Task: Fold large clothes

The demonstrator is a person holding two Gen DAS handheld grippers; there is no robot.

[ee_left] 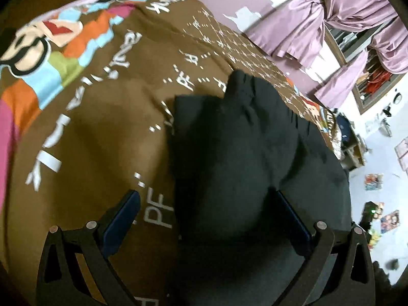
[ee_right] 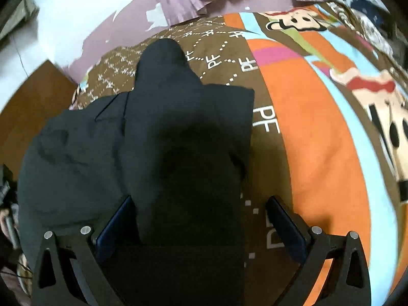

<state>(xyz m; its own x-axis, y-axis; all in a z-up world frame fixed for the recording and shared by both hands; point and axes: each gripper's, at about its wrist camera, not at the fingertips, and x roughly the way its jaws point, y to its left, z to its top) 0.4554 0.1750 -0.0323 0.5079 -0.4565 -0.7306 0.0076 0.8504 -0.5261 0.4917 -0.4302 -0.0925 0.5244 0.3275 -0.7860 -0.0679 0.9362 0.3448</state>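
A large dark garment (ee_left: 242, 148) lies partly folded on a brown bed cover (ee_left: 102, 127) printed with white letters. My left gripper (ee_left: 204, 199) is open, its blue-padded fingers wide apart just above the garment's near left edge, holding nothing. In the right wrist view the same dark garment (ee_right: 165, 132) lies on the cover (ee_right: 306, 140), with a folded flap on top. My right gripper (ee_right: 201, 204) is open over the garment's near right edge, one finger over cloth, the other over the cover.
The cover carries bright cartoon patches (ee_left: 51, 51). Purple curtains (ee_left: 344, 25) hang past the bed's far side. White floor with scattered papers (ee_left: 382, 191) lies right of the bed. A wooden surface (ee_right: 30, 102) shows at the left.
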